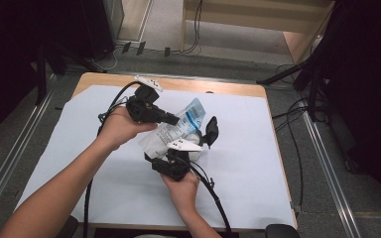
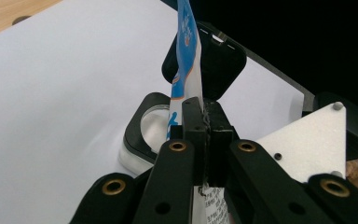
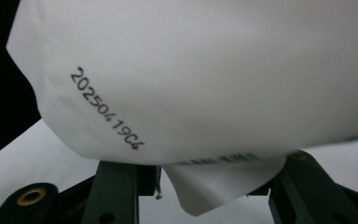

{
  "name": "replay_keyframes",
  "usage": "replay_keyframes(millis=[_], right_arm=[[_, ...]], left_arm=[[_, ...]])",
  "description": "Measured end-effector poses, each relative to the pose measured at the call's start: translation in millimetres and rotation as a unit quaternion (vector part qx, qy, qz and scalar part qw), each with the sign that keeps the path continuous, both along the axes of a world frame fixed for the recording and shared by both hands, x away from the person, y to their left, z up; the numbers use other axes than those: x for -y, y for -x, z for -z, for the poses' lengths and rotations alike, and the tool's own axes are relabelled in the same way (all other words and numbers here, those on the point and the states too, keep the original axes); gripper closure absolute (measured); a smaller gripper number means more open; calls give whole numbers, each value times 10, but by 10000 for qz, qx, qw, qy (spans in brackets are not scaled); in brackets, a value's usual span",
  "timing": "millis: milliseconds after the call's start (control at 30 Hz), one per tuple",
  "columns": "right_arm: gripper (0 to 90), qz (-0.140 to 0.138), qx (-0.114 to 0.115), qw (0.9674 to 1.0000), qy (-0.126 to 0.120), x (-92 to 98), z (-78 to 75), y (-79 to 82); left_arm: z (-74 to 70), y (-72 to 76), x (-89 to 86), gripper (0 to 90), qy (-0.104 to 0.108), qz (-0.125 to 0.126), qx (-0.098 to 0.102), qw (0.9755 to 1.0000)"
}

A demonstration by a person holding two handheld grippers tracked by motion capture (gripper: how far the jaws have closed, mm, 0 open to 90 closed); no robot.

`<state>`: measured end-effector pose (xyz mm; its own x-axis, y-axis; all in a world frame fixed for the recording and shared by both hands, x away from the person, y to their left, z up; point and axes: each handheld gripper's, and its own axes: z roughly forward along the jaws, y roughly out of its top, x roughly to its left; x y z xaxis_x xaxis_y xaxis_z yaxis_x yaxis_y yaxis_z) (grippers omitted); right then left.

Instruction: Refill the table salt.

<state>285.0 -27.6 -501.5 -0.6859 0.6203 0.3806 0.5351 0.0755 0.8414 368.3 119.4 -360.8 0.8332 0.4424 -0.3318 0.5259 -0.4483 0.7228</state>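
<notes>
A white and blue pouch [image 1: 181, 128] hangs above the middle of the table. My left gripper [image 1: 172, 119] is shut on its edge; in the left gripper view the jaws [image 2: 204, 116] pinch the thin seam of the pouch [image 2: 186, 56]. My right gripper [image 1: 192, 151] points up from below. In the right gripper view its two jaws [image 3: 205, 189] stand apart, and the white pouch [image 3: 191, 70], printed with a date code, hangs over them and hides their tips. A small white container with a black rim [image 2: 137, 137] and an open black lid [image 1: 211, 131] lies just past the right gripper.
White paper [image 1: 79, 163] covers the wooden table [image 1: 104, 78]. Both grippers' cables trail back to the front edge. Beyond the far edge are the floor, cables, dark stands and a wooden cabinet.
</notes>
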Motion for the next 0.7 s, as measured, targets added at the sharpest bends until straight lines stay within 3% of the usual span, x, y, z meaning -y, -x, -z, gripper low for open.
replay_keyframes(millis=[300, 500, 700], right_arm=[[587, 119, 38, 9999, 45, 28, 32, 15], [589, 159, 113, 9998, 97, 47, 29, 46], [590, 178, 136, 9997, 123, 46, 29, 43]], left_arm=[[-37, 44, -89, 900, 31, 31, 10, 10000], [-63, 108, -214, 900, 233, 80, 34, 9997], [-107, 181, -354, 900, 245, 42, 89, 9997]])
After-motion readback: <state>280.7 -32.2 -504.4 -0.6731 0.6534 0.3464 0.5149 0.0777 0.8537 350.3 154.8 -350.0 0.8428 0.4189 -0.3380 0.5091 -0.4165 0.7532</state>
